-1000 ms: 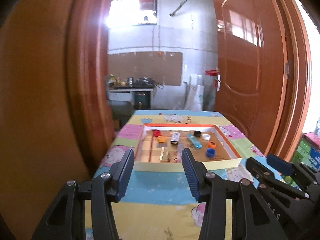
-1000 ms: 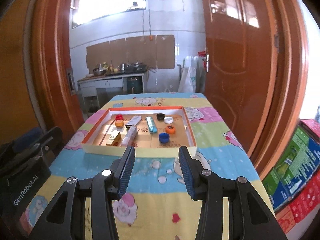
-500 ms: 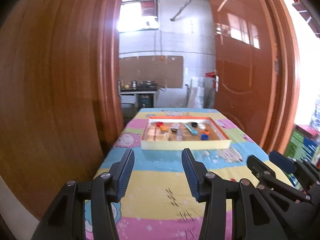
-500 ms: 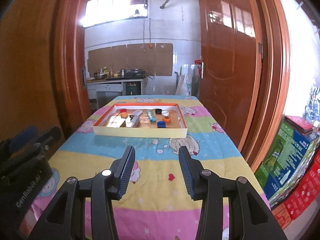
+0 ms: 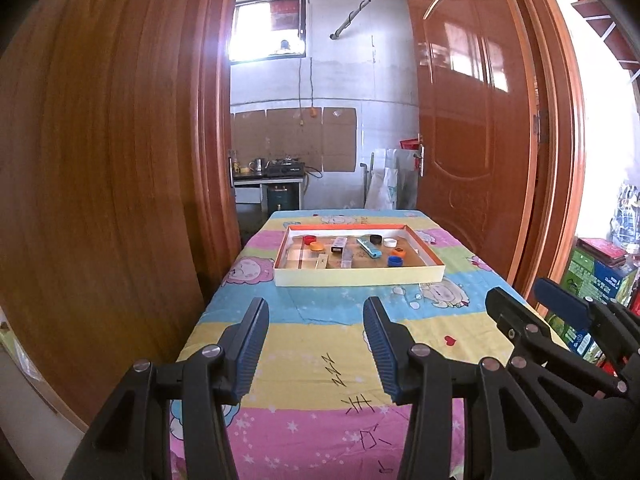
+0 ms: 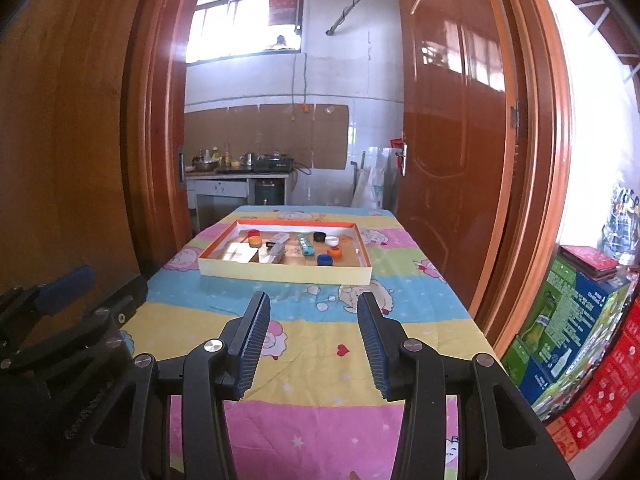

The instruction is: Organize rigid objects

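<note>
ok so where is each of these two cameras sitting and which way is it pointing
Left wrist: sits on the left gripper, looking forward down the table at the tray; its open fingers show, and the right gripper at right.
Right wrist: sits on the right gripper, facing the same way; the left gripper shows at left.
Shared: tray, tablecloth, blue cap, doors.

Right claw (image 6: 312,336) hangs wide open above the tabletop (image 6: 304,328), well short of the shallow box (image 6: 280,274) of bottle caps; left claw (image 6: 64,300) sits alongside.
</note>
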`<act>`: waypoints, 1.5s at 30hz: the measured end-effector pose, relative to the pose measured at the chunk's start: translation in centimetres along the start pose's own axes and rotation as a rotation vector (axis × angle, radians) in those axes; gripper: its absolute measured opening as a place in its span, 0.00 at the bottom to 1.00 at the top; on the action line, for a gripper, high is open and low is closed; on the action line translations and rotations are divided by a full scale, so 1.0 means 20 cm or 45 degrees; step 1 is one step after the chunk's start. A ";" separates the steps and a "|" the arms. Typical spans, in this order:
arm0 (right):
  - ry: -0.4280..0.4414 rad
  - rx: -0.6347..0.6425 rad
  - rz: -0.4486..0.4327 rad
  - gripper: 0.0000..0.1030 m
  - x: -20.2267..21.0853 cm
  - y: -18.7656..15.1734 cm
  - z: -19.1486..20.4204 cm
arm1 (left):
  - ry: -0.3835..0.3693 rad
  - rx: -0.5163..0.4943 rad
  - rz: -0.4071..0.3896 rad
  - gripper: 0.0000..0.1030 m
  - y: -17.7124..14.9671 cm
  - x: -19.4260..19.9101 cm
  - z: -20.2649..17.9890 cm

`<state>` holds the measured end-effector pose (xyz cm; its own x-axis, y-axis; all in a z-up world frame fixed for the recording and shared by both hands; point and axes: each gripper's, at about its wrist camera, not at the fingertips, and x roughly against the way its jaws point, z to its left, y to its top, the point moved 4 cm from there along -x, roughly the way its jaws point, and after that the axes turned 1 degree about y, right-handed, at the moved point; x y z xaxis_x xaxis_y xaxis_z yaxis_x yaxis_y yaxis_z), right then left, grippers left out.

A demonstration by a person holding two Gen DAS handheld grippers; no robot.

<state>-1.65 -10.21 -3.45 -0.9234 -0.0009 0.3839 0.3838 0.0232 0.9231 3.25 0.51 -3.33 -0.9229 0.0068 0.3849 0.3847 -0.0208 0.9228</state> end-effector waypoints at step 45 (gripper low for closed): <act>0.022 0.003 0.002 0.46 0.02 0.00 0.03 | 0.031 0.009 0.006 0.48 -0.01 0.04 0.00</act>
<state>-1.98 -9.66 -3.34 -0.9225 -0.0184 0.3854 0.3850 0.0253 0.9226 2.41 0.59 -3.18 -0.9212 -0.0172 0.3888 0.3890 -0.0140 0.9211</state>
